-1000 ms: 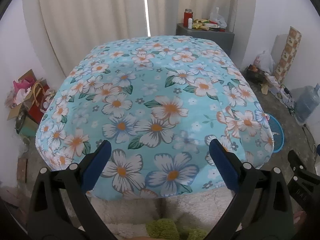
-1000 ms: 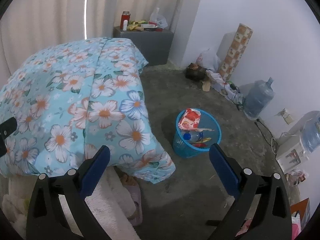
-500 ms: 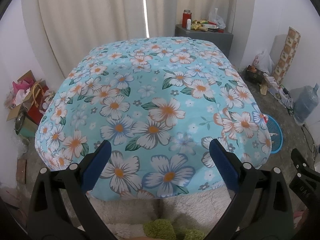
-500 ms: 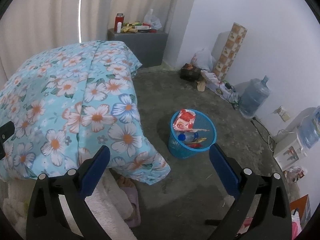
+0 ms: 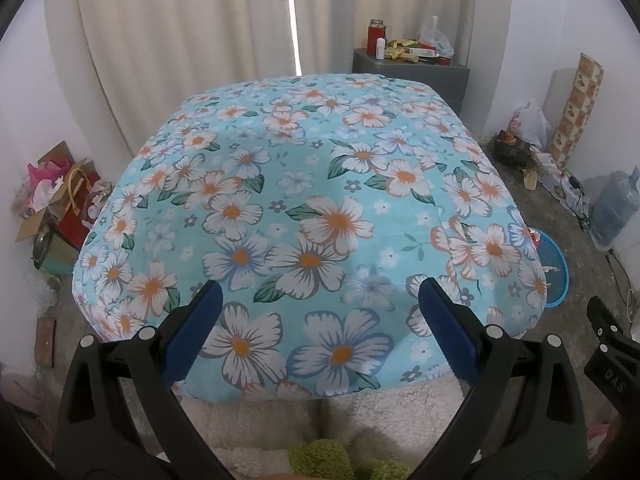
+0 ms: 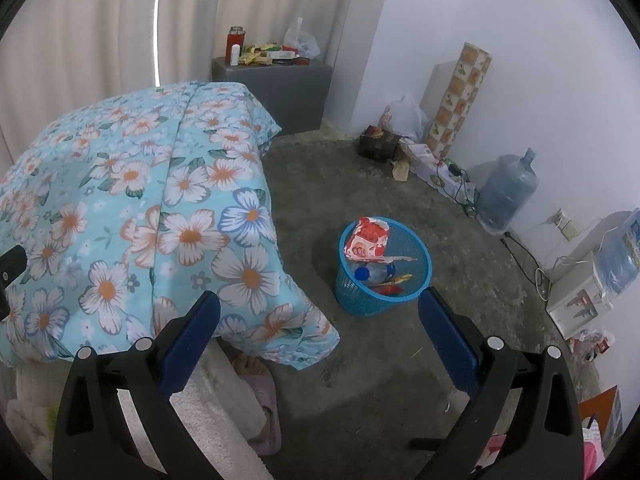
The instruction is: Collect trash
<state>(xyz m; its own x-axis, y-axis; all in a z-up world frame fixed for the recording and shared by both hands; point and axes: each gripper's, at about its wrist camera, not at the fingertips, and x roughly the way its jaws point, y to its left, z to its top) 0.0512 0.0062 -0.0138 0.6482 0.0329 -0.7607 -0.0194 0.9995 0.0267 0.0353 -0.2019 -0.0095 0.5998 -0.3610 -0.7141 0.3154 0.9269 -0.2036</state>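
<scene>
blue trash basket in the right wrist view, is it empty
No, the blue trash basket already holds a red and white wrapper, a plastic bottle and other scraps.

Soft daylight through curtains [image 5: 224, 52], fisheye-warped edges

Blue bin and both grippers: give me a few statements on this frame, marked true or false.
1. The blue bin stands upright on the floor. True.
2. The bin is empty. False: it holds a red and white wrapper, a plastic bottle and other scraps.
3. The right gripper holds a piece of trash. False: it is open and holds nothing.
4. The left gripper is open, facing the flowered blanket. True.
5. The blanket covers the bin's opening in the right wrist view. False: the bin stands beside it, uncovered.
</scene>
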